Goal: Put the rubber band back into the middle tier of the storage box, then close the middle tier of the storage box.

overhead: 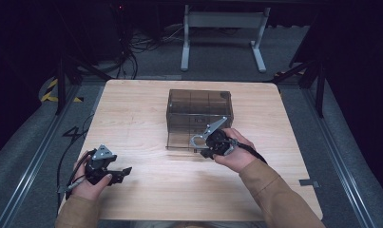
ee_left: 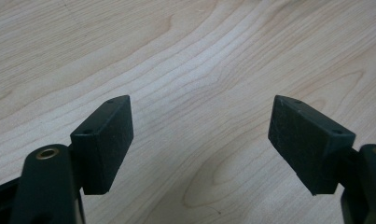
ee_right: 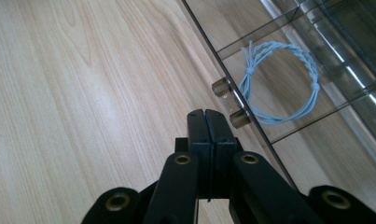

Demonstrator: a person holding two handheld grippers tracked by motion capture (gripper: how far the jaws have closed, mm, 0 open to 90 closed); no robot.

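Matte black right gripper (ee_right: 207,122), pressed closed and empty, beside smoky clear-plastic box (ee_right: 316,70) holding coiled blue cord (ee_right: 279,79).

Smoky brown see-through plastic box (overhead: 199,114) with dividers; light blue twisted cord loop (ee_right: 279,81) inside; pale wood-grain counter (overhead: 132,114); black tool (ee_right: 207,120) jaws.

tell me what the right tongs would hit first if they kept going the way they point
Probably the small latch knobs on the smoky box's front wall; the shut right tongs sit just short of them, though depth is unclear.
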